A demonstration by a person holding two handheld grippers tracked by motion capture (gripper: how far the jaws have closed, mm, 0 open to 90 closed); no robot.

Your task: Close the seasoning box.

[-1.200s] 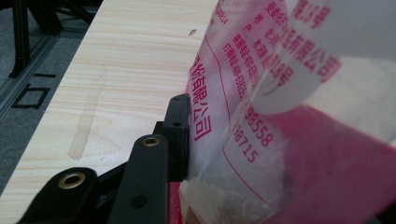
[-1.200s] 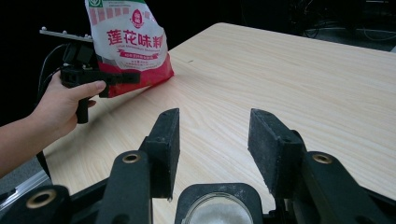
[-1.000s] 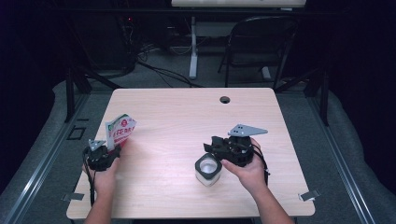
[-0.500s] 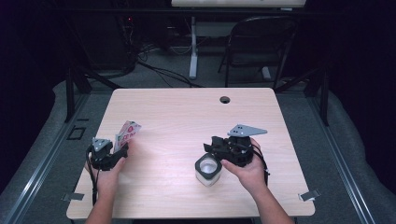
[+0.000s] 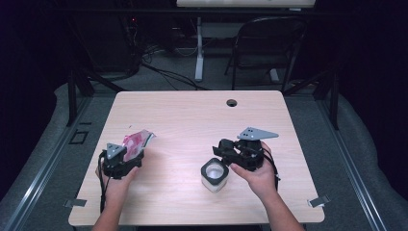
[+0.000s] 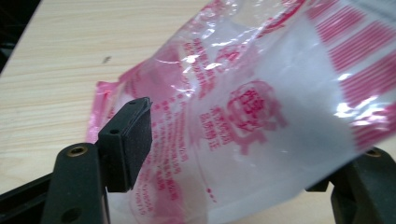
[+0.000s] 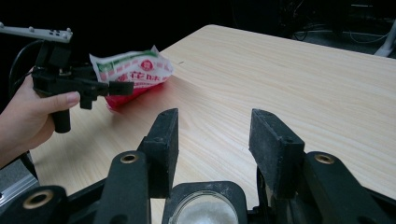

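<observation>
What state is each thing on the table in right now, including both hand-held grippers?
Left hand-held gripper: jaws have just been opening, now open, the bag between them.
Red and white plastic bag: crumpled, lying on the table, loose.
Right hand-held gripper: open, poised just over the jar, not gripping it.
Jar: upright, uncovered, white contents inside.
Table: bare wood, with a small round hole near the far edge.

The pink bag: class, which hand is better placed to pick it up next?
Probably the left. The left gripper has just opened, its fingers flanking the pink bag; the right gripper sits at the white jar.
</observation>
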